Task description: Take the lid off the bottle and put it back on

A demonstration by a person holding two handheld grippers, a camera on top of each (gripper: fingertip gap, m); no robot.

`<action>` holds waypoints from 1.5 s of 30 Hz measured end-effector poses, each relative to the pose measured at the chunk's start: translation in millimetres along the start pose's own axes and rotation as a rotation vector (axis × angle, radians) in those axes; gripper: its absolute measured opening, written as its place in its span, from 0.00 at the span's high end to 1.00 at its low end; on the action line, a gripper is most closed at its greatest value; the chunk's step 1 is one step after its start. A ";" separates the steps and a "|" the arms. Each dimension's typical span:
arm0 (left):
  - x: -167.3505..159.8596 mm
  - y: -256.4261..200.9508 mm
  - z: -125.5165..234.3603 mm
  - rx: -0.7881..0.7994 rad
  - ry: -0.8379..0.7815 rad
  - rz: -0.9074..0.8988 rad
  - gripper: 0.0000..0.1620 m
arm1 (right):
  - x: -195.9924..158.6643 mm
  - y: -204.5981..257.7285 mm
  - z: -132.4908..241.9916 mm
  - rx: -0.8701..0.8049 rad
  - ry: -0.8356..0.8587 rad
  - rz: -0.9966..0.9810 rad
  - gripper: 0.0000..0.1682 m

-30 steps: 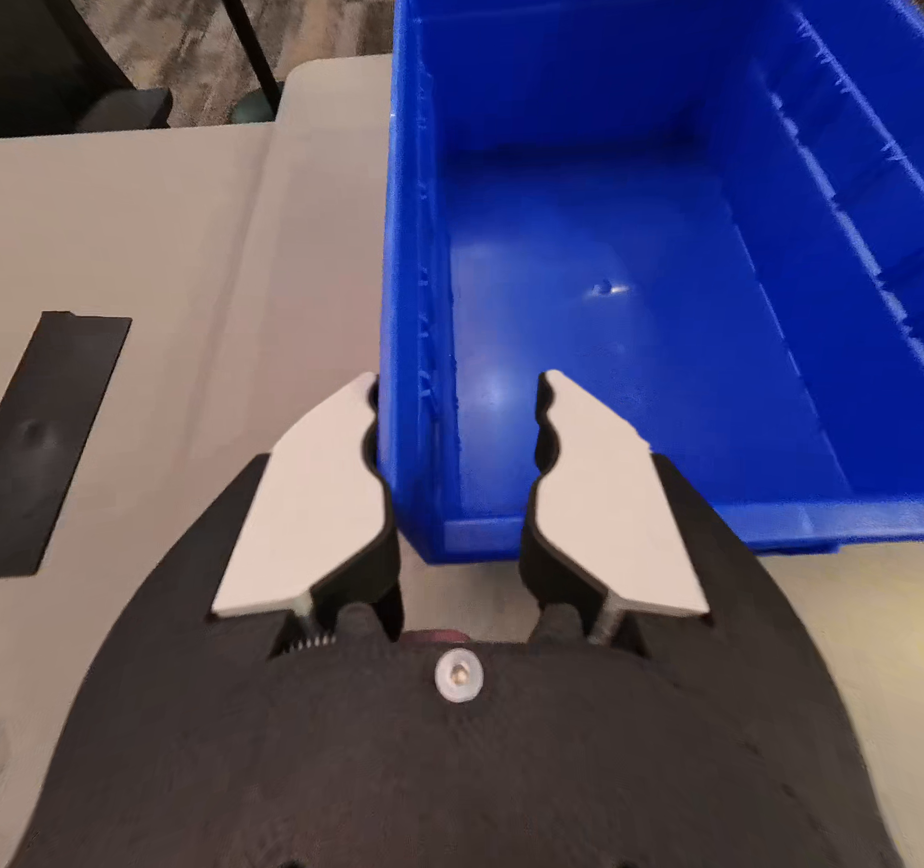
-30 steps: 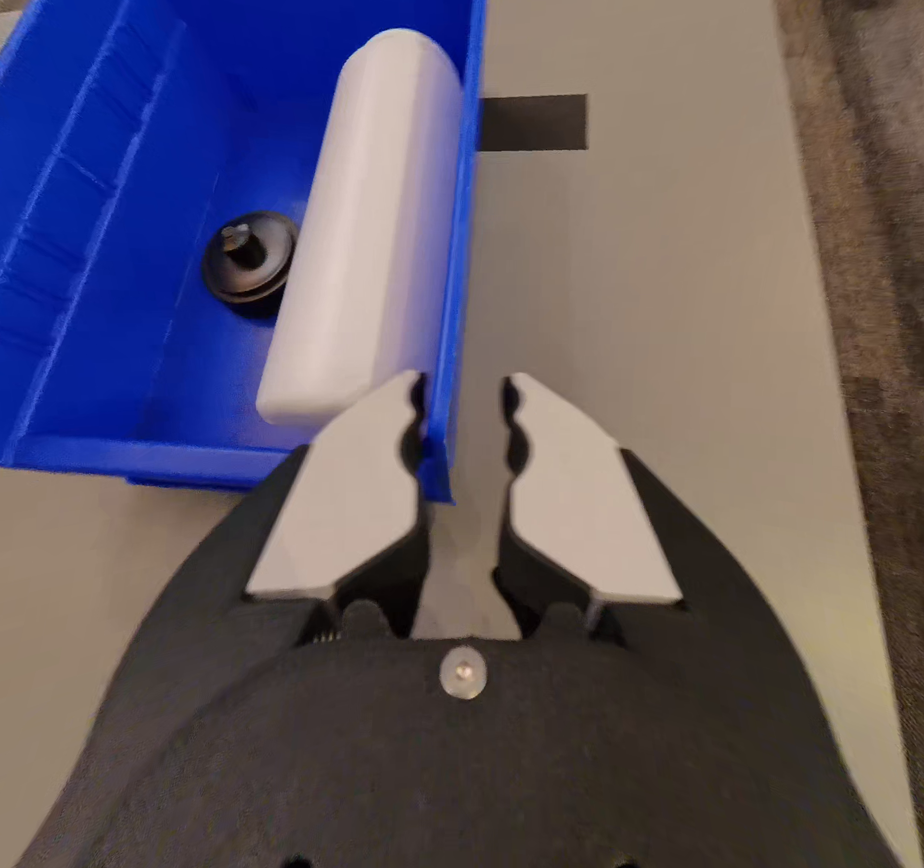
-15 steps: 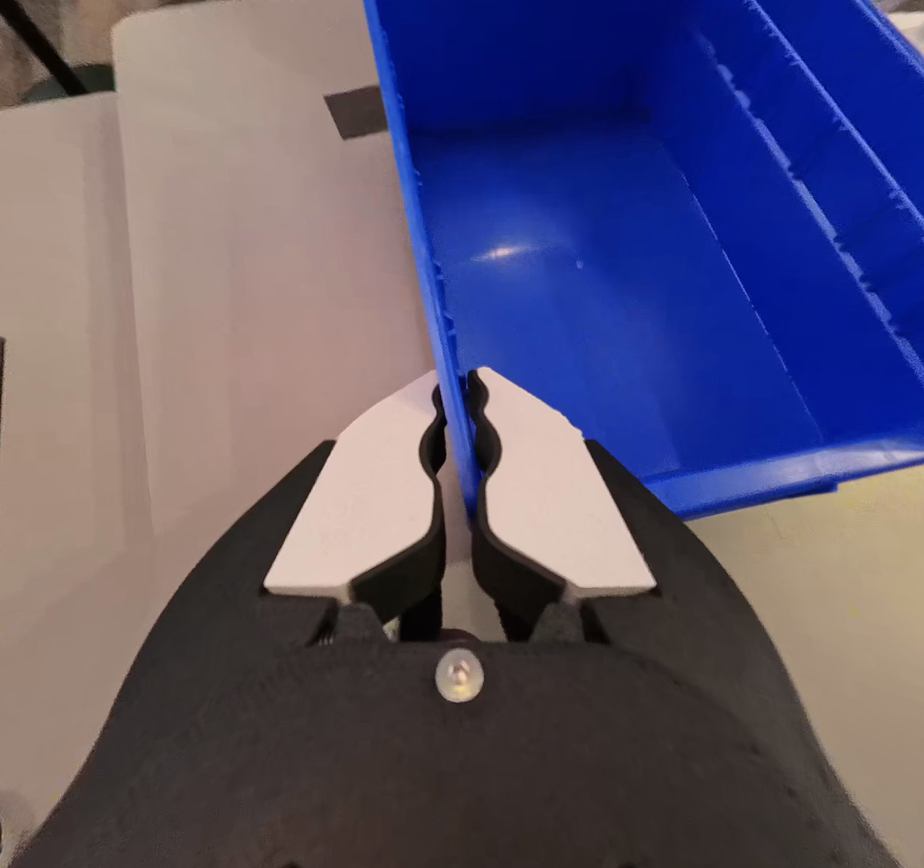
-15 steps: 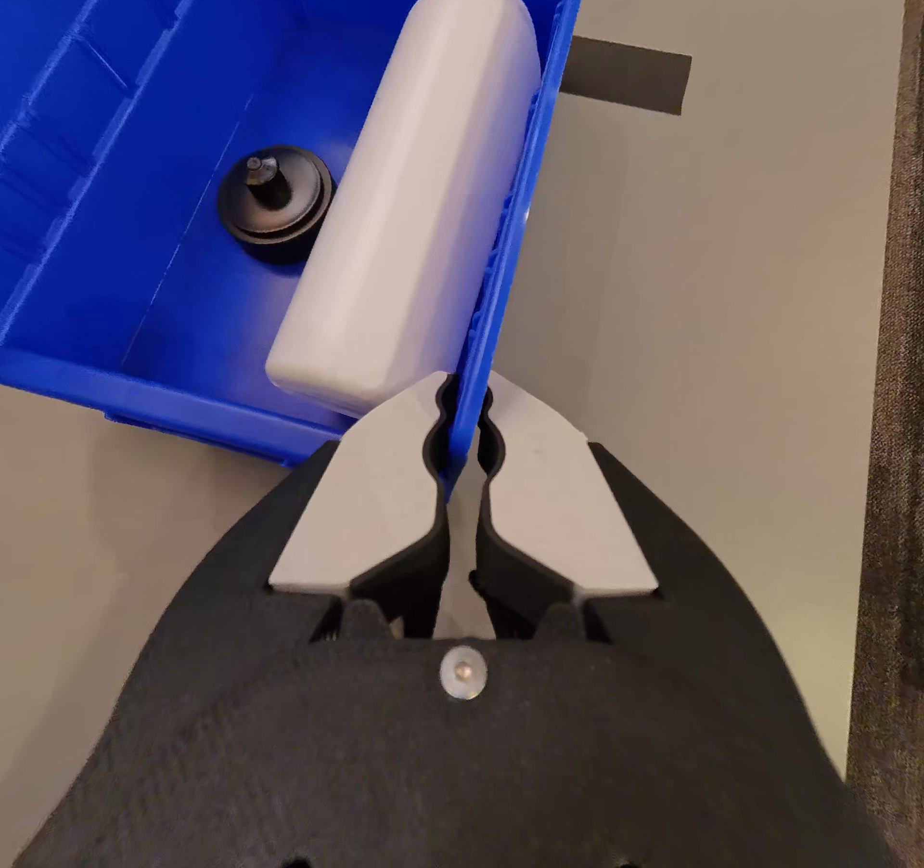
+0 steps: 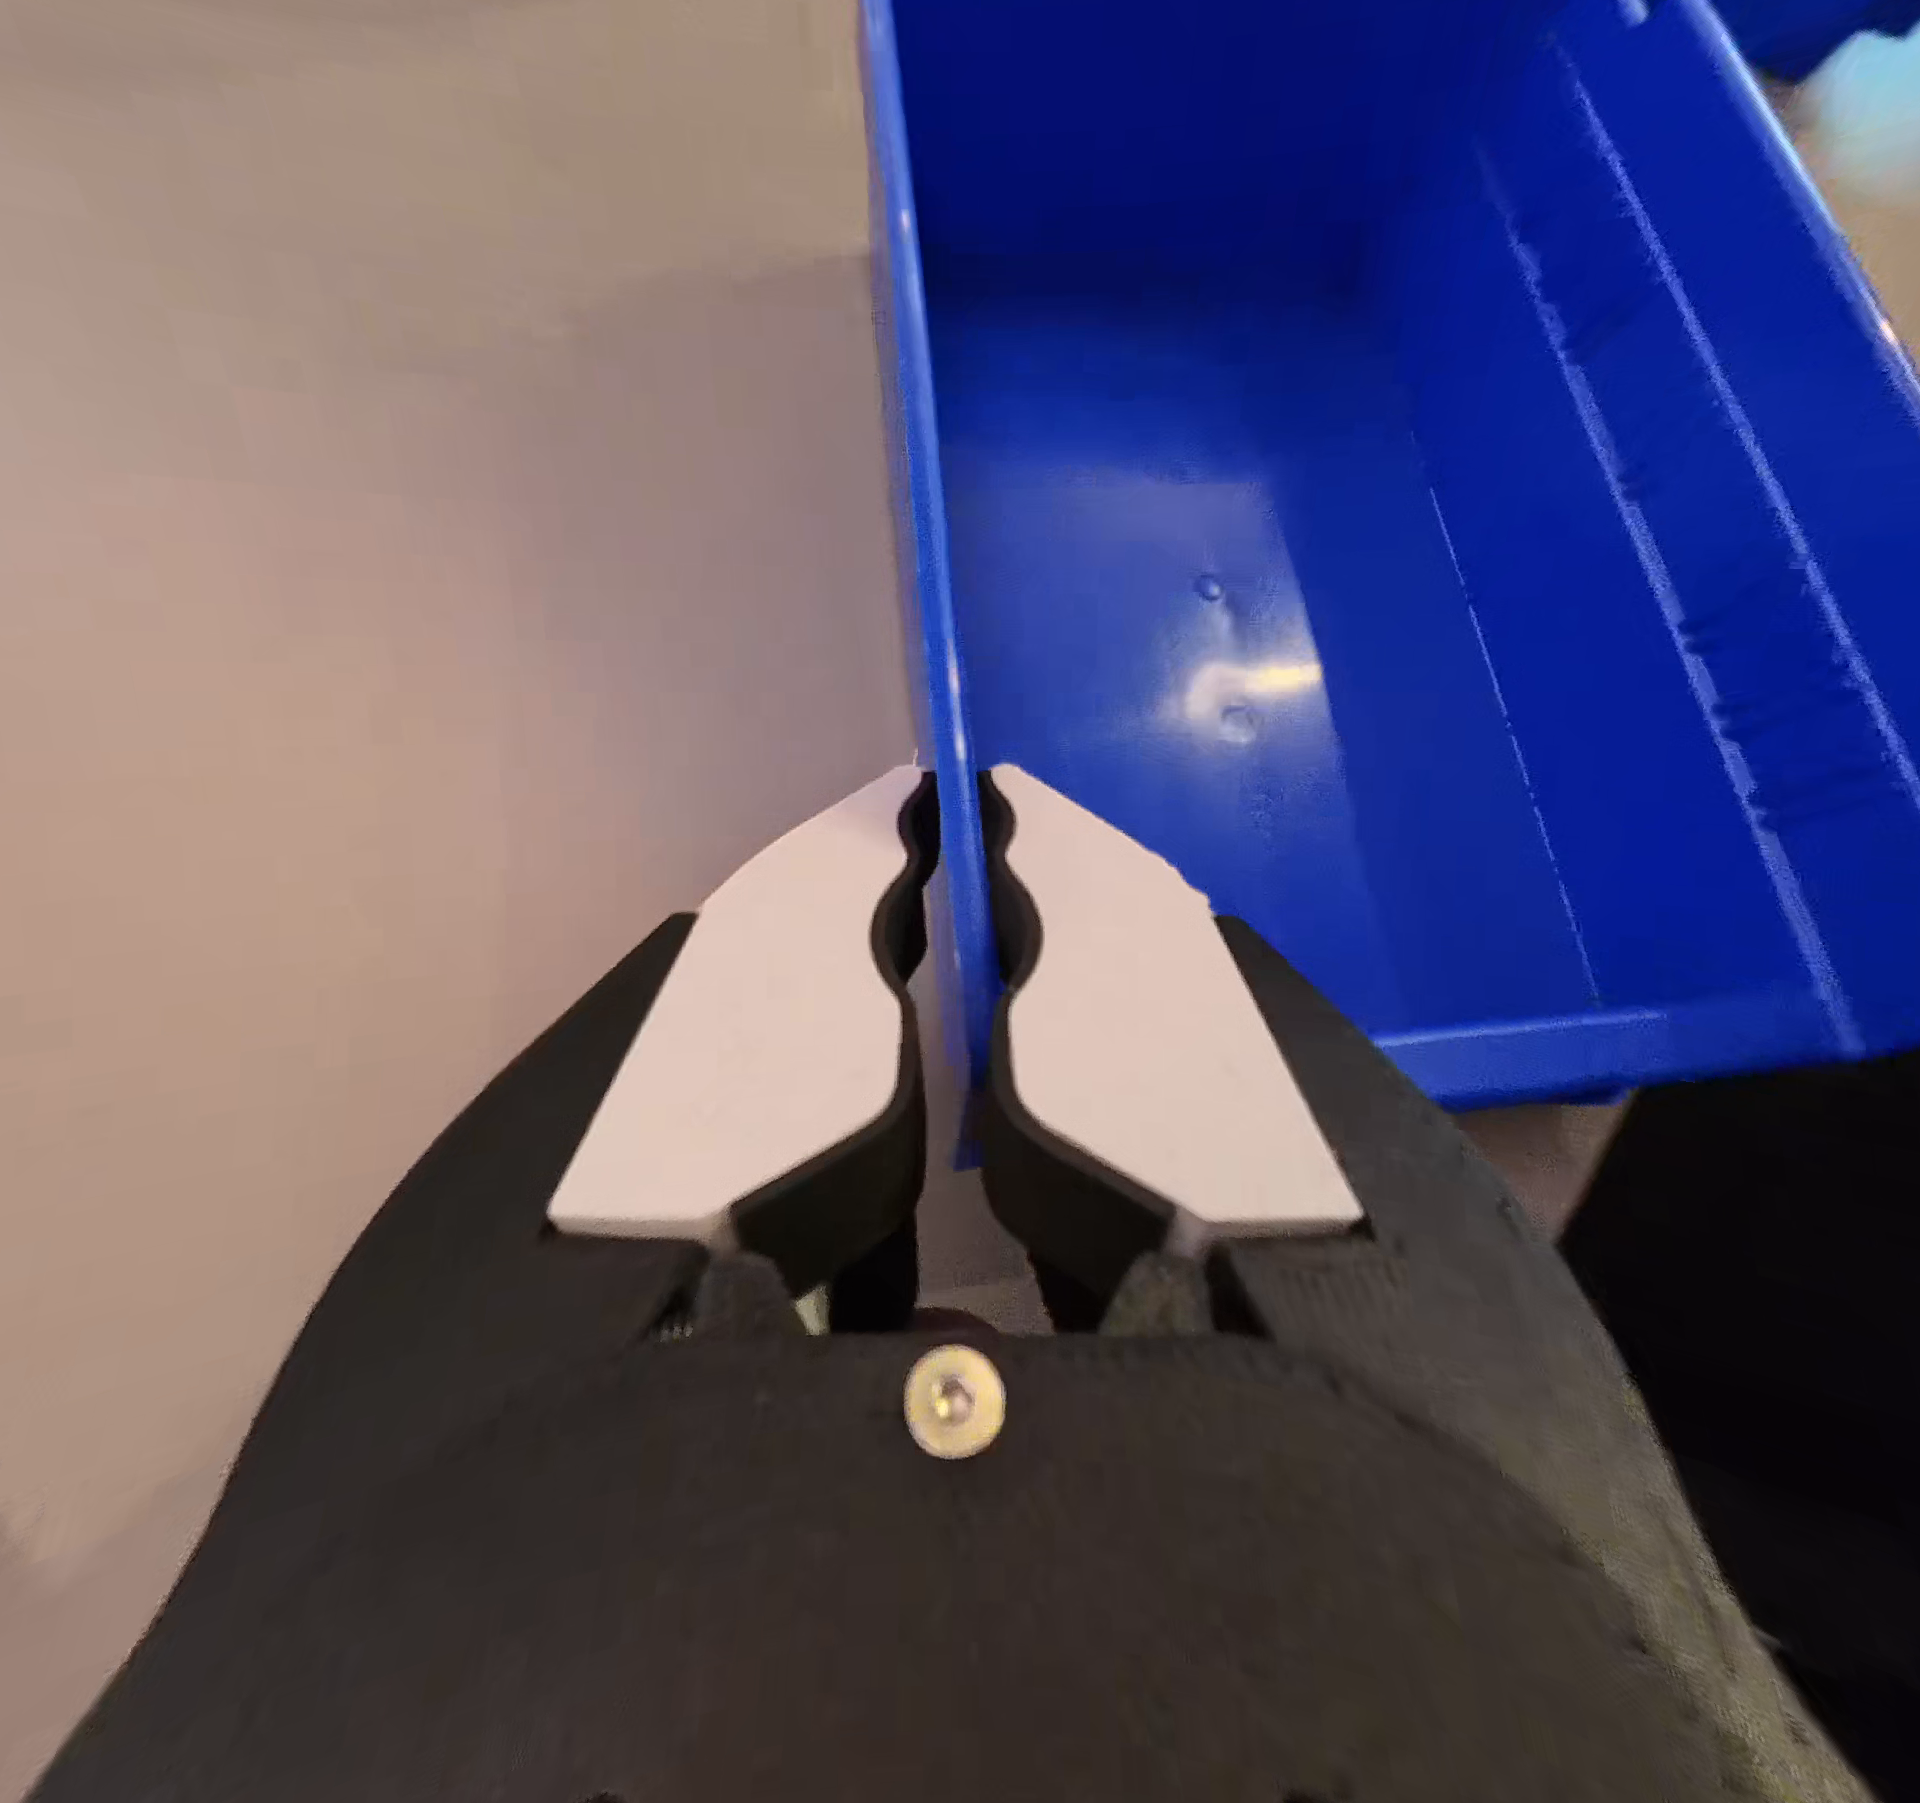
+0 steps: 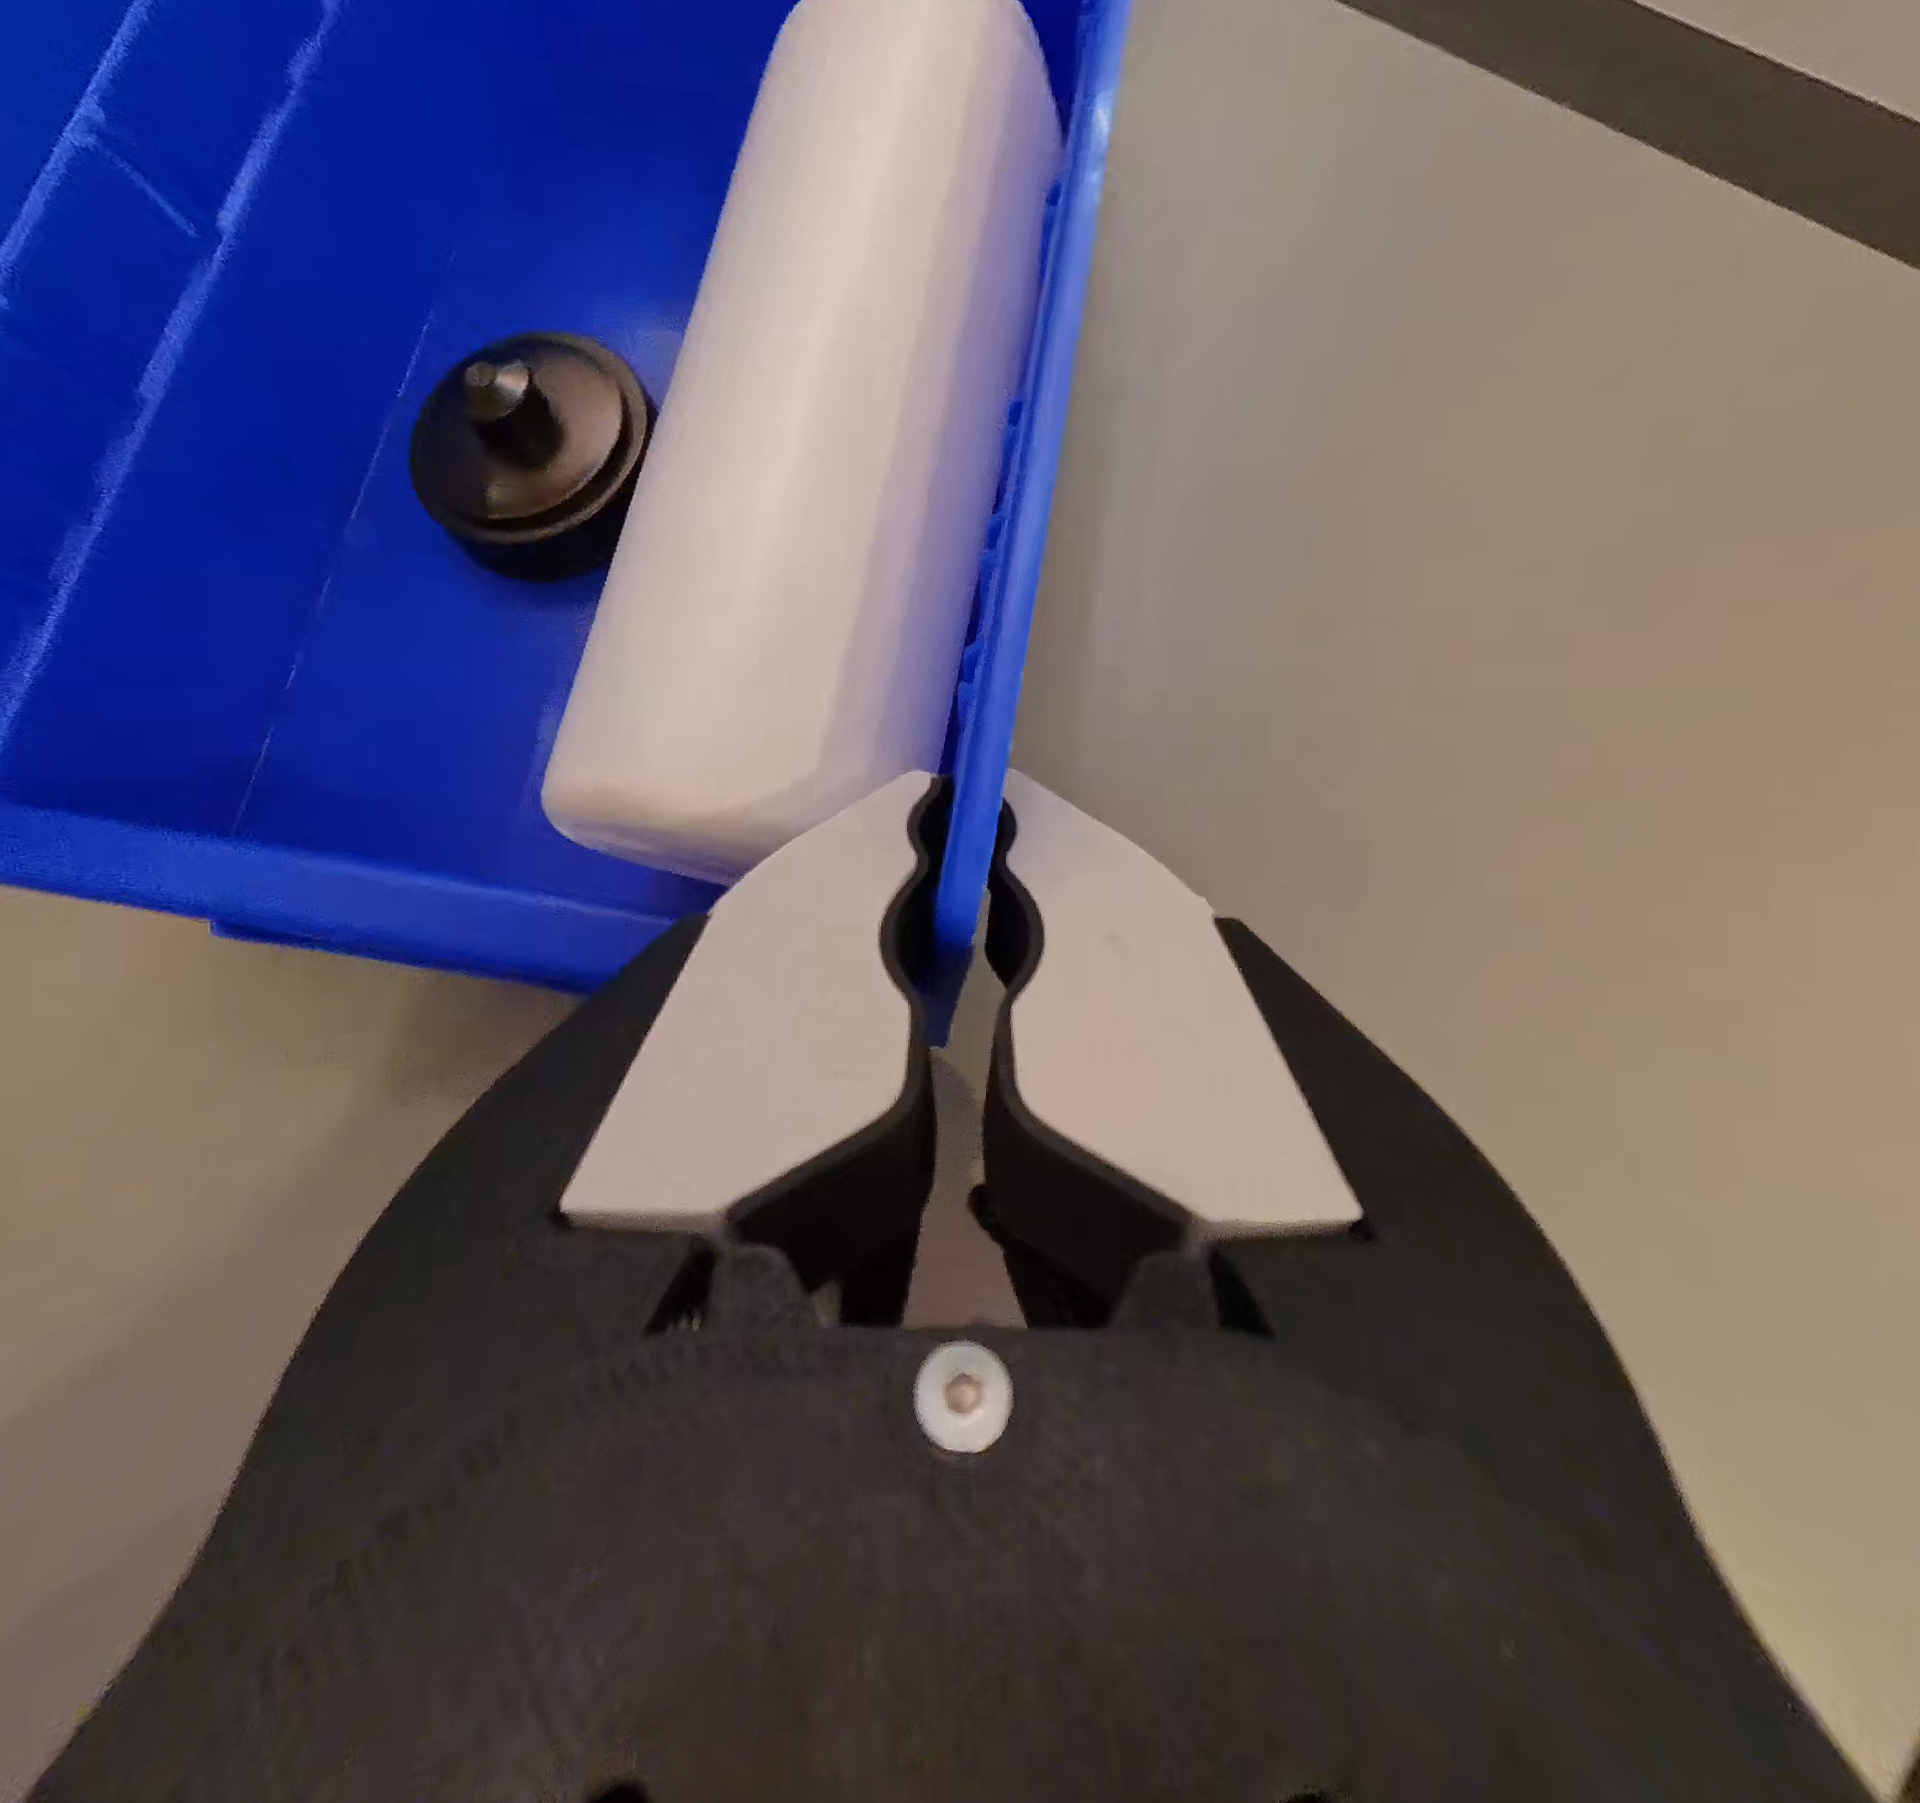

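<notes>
A white bottle lies on its side inside a blue bin, against the bin's right wall. A black lid with a small stem lies on the bin floor beside it. My right gripper is shut on that bin's right wall near its front corner. In the left wrist view a blue bin shows an empty floor. My left gripper is shut on its left wall near the front corner. I cannot tell whether both views show the same bin.
Both bins rest over a pale grey table, which also shows in the right wrist view. A dark strip crosses the far right. A dark shape fills the lower right of the left wrist view.
Both grippers went from open astride the bin walls to shut on them. Both views have since tilted and swung, with the bins moving in the frame.
</notes>
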State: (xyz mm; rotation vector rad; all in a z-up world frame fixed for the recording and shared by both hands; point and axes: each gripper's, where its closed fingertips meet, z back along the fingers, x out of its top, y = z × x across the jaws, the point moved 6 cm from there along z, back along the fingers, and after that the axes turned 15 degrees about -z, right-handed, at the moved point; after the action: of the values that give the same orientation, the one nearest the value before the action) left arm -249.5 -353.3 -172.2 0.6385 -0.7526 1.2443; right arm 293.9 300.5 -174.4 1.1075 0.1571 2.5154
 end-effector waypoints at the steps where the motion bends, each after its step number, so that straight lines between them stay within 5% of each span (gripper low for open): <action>1: 2.5 -10.7 -3.0 -0.038 -0.007 -0.019 0.96 | -0.8 5.8 -1.5 0.027 0.005 0.011 0.97; 10: 50.0 -95.2 -60.4 -0.363 -0.005 -0.269 0.96 | 12.6 66.1 -38.5 0.256 0.081 0.193 0.98; 23: 106.5 -152.4 -130.7 -0.524 -0.001 -0.414 0.96 | 80.6 157.9 -142.5 0.434 0.144 0.386 0.98; 25: 112.0 -154.4 -138.6 -0.525 0.022 -0.380 0.94 | 94.5 170.3 -154.8 0.393 0.135 0.370 0.90; 27: 111.7 -150.3 -134.7 -0.517 0.072 -0.363 0.75 | 111.2 177.2 -146.1 0.351 0.049 0.313 0.63; 29: 113.9 -143.3 -114.7 -0.539 0.054 -0.311 0.71 | 117.6 181.6 -115.9 0.299 -0.012 0.284 0.62; 33: 141.1 -103.7 -79.9 -0.382 -0.025 -0.192 0.67 | 88.7 218.0 -38.9 0.218 0.012 0.261 0.64; 36: 171.3 -80.5 -93.4 -0.226 -0.001 -0.098 0.64 | 43.9 266.6 -3.1 0.259 0.112 0.179 0.64; 45: 215.3 -66.2 -199.0 -0.090 0.258 -0.051 0.59 | -48.4 340.5 -6.8 0.260 0.328 0.025 0.58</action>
State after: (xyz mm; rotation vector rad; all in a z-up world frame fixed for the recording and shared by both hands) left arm -122.6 -85.2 -123.6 0.4116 -0.5696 1.2110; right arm 215.8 -31.0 -126.2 0.7776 0.5761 2.7401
